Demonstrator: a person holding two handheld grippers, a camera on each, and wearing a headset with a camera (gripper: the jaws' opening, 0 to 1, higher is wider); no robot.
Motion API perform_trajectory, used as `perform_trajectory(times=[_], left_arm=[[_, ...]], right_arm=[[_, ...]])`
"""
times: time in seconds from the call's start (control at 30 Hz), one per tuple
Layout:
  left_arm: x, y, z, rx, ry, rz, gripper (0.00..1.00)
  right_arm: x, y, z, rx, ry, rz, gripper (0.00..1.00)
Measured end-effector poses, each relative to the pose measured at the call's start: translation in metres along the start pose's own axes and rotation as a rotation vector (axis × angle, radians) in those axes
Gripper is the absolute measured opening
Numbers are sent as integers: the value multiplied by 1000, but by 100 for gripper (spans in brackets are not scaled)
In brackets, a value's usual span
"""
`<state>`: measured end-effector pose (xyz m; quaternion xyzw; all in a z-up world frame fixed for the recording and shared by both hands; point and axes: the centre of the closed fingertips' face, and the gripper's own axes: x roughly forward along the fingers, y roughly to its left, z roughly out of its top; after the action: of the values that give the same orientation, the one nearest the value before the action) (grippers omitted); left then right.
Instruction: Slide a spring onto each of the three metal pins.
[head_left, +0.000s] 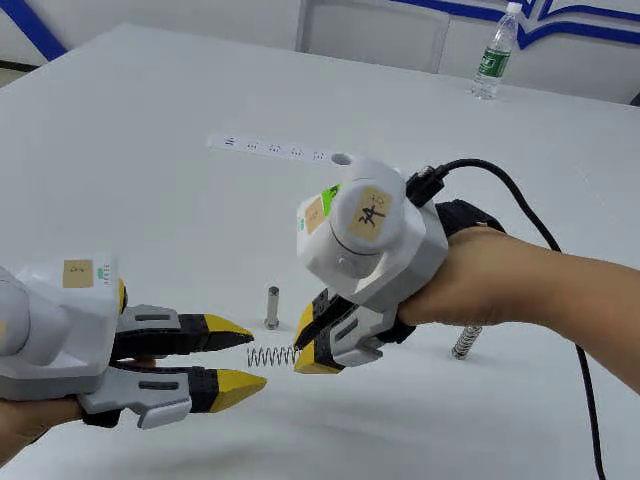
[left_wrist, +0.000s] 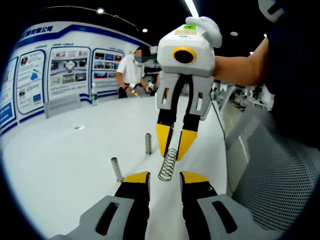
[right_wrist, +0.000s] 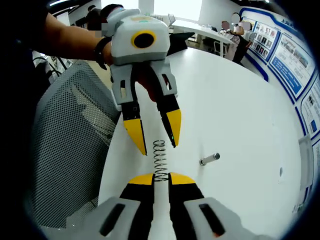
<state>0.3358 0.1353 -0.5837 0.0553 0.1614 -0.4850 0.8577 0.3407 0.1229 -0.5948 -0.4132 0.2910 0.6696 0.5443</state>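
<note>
poking level from right claw (head_left: 303, 350), thin silvery coiled spring (head_left: 272, 355)

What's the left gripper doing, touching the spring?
Apart: left gripper view shows the left gripper open, bare table between each jaw and the spring.

two grippers: left gripper (head_left: 257, 358), right gripper (head_left: 298, 358). two springs: free spring (head_left: 272, 355), seated spring (head_left: 466, 341); two pins: bare pin (head_left: 272, 306), and one inside the seated spring. one bottle (head_left: 497, 50), one power strip (head_left: 270, 148), one table (head_left: 130, 130).
</note>
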Motion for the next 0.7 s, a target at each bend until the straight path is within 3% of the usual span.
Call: perform_trajectory(times=[0.27,0.5,0.7], left_arm=[[3,-4,4,21,-14,-24,13],[4,-8,3,30,-8,-44,11],[4,-9,3,33,-6,-47,11]], right_arm=[[-3,2,1,-22,-2,-1,12],[-11,5,4,-40,-5,0,11],[-24,7,19,-62,-30,-9,11]])
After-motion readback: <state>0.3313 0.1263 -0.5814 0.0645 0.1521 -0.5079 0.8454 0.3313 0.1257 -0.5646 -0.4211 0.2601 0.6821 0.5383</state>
